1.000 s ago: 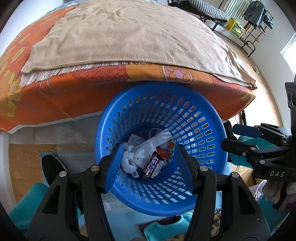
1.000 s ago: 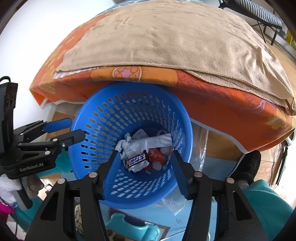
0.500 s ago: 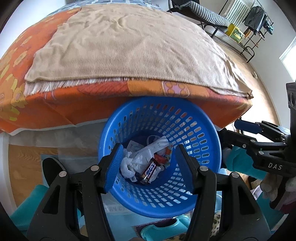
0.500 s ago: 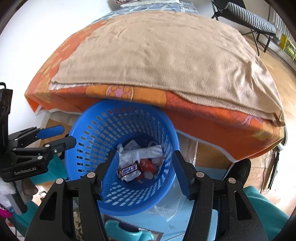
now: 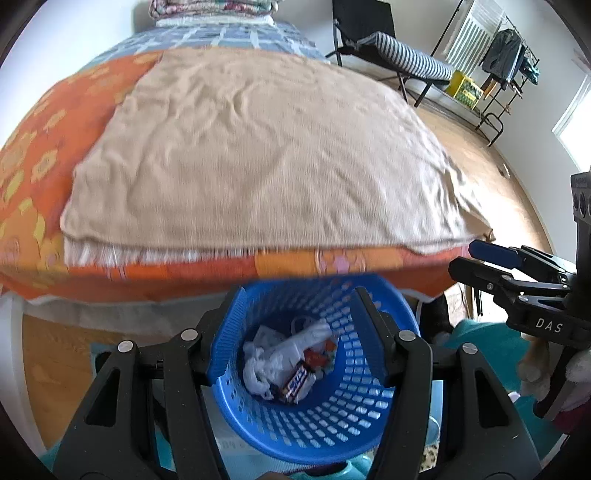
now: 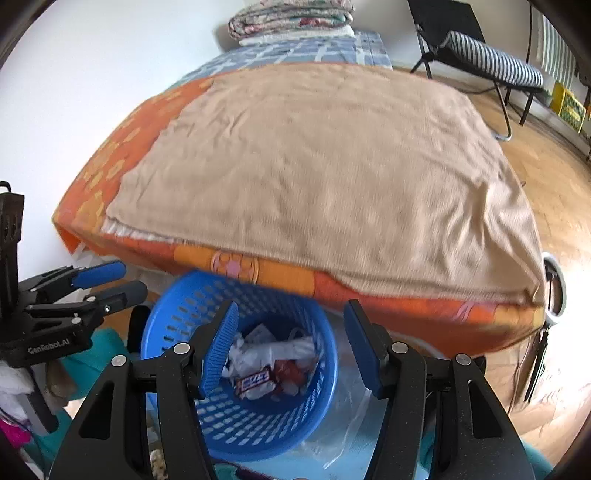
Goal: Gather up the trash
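Note:
A blue perforated basket stands on the floor at the foot of the bed. Inside it lie crumpled white paper, a chocolate bar wrapper and red scraps. My left gripper hangs open above the basket with nothing between its fingers; it also shows at the left edge of the right wrist view. My right gripper is open and empty too, above the same basket, and shows at the right of the left wrist view.
The bed fills the upper view, with an orange patterned cover and a beige blanket. Folded bedding lies at its far end. A striped folding chair and a clothes rack stand on the wooden floor.
Both grippers have risen away from the basket, which now looks smaller and lower in both views. More of the bed and room shows. The jaws kept the same width.

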### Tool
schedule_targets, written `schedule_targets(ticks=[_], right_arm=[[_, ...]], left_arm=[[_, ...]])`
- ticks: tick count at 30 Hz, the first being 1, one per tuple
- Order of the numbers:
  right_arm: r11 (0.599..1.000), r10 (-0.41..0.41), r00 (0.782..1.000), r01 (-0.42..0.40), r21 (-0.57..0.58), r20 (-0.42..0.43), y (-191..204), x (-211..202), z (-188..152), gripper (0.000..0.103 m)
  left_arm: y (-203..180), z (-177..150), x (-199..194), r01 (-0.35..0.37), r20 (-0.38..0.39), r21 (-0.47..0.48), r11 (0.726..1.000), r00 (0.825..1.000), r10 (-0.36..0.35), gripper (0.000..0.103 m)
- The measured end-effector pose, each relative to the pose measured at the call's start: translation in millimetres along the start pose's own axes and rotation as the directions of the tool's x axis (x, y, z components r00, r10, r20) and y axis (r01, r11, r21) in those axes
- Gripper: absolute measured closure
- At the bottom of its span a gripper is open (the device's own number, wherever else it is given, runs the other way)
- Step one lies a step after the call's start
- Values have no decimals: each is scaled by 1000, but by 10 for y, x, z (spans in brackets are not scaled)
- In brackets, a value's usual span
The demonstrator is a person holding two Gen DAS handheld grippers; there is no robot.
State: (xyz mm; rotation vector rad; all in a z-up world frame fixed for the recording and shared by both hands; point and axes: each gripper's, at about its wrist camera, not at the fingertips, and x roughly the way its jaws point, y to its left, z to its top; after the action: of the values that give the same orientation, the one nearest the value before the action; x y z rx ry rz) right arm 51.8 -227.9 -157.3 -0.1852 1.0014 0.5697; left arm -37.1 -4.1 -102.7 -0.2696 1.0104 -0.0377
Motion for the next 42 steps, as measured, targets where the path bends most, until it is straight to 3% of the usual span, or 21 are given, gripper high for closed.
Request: schedule_targets(ticks=[12,13,15,18,20,23,29,34,42], right_arm=[[1000,12,995,-13,10,101,-125,-231,447,44],[1000,13,994,-14,10,110,-133,-248,476,44],[1000,18,991,-21,16,130,-144,-287,541,44],[998,40,988,-45,35,152,-171,-337,621,42],[997,54,984,-63,46,168,-177,-374,659,34],[995,72,979,-83,52,190,-169,-437,702,33],[993,97,975,-109,54,202,-128,-460,744,33],[990,110,977,-123,64,185,-129,-415,763,32],[989,114,979,-128,70,170,-113,-380,738,32]], left_arm=[[5,571,-342,-25,136,13,1000,990,23,42],[0,601,-365,-28,147,16,999,989,25,40],[-4,659,-431,-33,181,18,999,983,29,20],[-10,722,-534,-27,229,14,1000,973,23,20],[-23,763,-586,-29,252,15,999,967,25,20],[-52,794,-660,-35,282,22,999,959,27,20],[-80,826,-758,-21,310,15,1000,951,15,18],[-102,821,-792,1,321,-3,1000,947,0,8],[-160,788,-771,1,313,4,1000,950,-2,8]])
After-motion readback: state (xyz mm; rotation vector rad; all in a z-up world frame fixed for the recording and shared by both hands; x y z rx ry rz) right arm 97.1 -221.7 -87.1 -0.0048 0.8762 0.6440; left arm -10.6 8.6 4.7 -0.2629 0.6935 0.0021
